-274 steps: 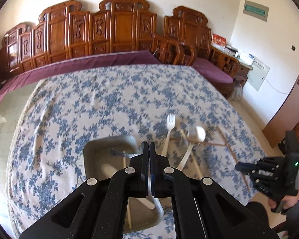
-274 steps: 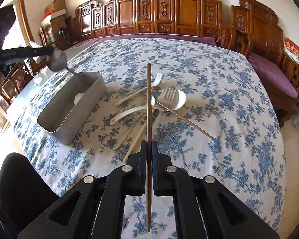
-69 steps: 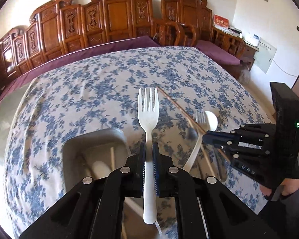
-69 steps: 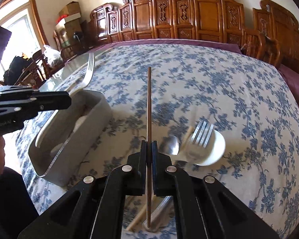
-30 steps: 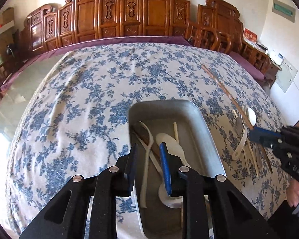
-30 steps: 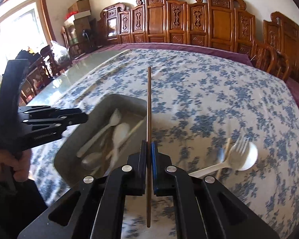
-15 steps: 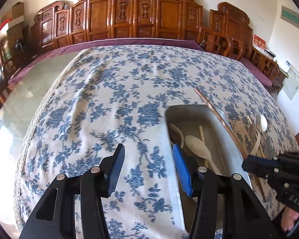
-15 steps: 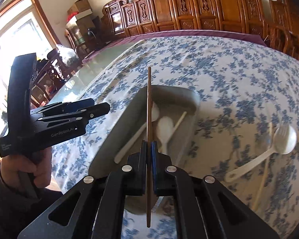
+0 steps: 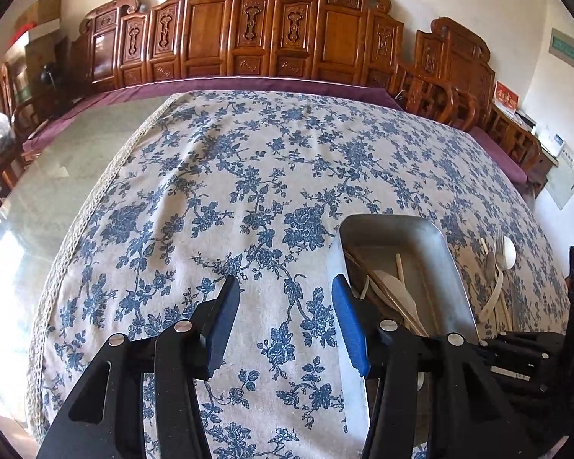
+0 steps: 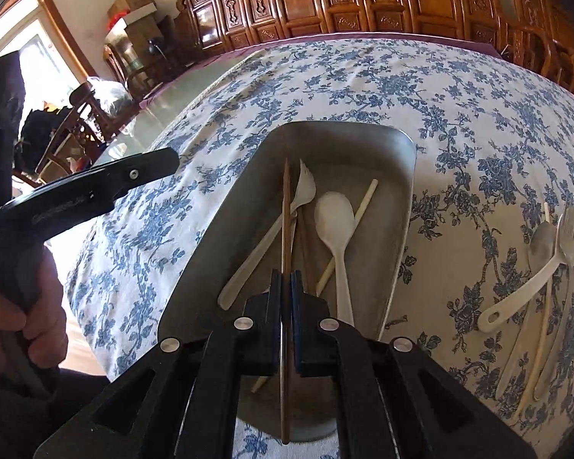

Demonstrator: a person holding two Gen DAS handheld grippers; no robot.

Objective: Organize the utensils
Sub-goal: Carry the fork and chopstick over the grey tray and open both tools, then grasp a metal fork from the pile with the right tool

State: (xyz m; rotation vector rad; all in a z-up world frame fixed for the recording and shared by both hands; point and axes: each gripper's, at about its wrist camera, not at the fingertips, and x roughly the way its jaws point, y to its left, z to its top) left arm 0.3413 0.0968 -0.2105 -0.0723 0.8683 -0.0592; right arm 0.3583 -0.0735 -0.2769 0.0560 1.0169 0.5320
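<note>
Right fingers (image 10: pixel 286 283) pinch a chopstick (image 10: pixel 286 210), its length running straight ahead over the tray (image 10: pixel 401 206) below. Left fingers (image 9: pixel 287 306), spread and empty, sit beside the tray's left wall.

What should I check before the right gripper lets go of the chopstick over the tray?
1. Right gripper shut on the brown chopstick: ok.
2. Chopstick lined up above the metal tray: ok.
3. Chopstick low enough to drop without bouncing: cannot tell.
4. Left gripper open, empty, outside the tray: ok.
5. Room in the tray beside the white fork and white spoon: ok.
6. Utensils left on the cloth: not ok, several remain.
</note>
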